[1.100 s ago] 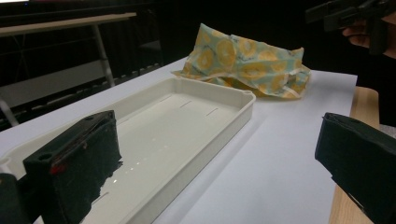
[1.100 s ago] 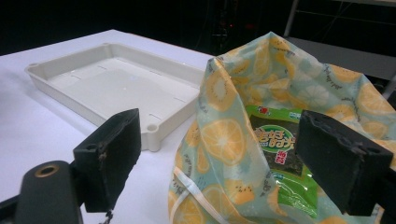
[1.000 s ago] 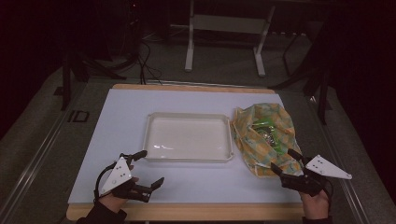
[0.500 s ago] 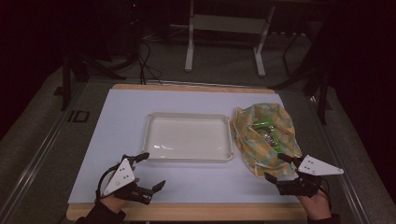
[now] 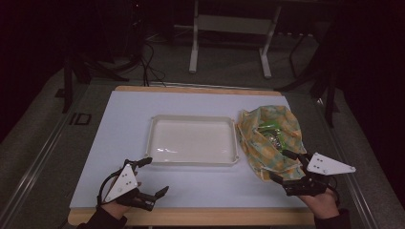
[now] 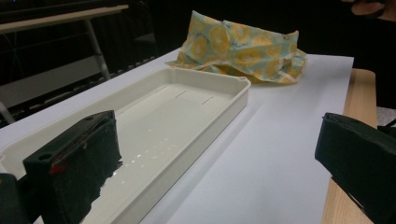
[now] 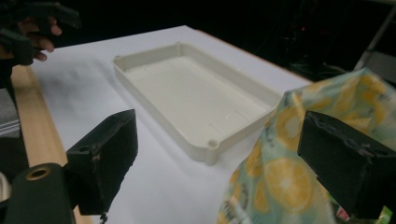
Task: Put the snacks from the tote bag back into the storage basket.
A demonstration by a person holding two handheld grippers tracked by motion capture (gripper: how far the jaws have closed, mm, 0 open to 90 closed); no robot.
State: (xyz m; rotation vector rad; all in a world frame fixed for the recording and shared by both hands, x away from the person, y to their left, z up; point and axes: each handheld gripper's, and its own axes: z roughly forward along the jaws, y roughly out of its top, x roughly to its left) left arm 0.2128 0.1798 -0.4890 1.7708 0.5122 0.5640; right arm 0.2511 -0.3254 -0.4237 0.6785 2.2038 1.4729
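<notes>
Both claws gape empty: left claw (image 5: 154,177) beside tray (image 5: 193,162), right claw (image 5: 281,165) at bag (image 5: 267,131) edge.

Tray (image 5: 192,141) centred on table (image 5: 124,119); cloth bundle (image 5: 270,138) just right of tray, packet (image 5: 273,136) inside.

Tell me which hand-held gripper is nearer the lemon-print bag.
Right. The right hand-held gripper sits open at the lemon-print bag's near edge; the left hand-held gripper is far across, before the tray.
</notes>
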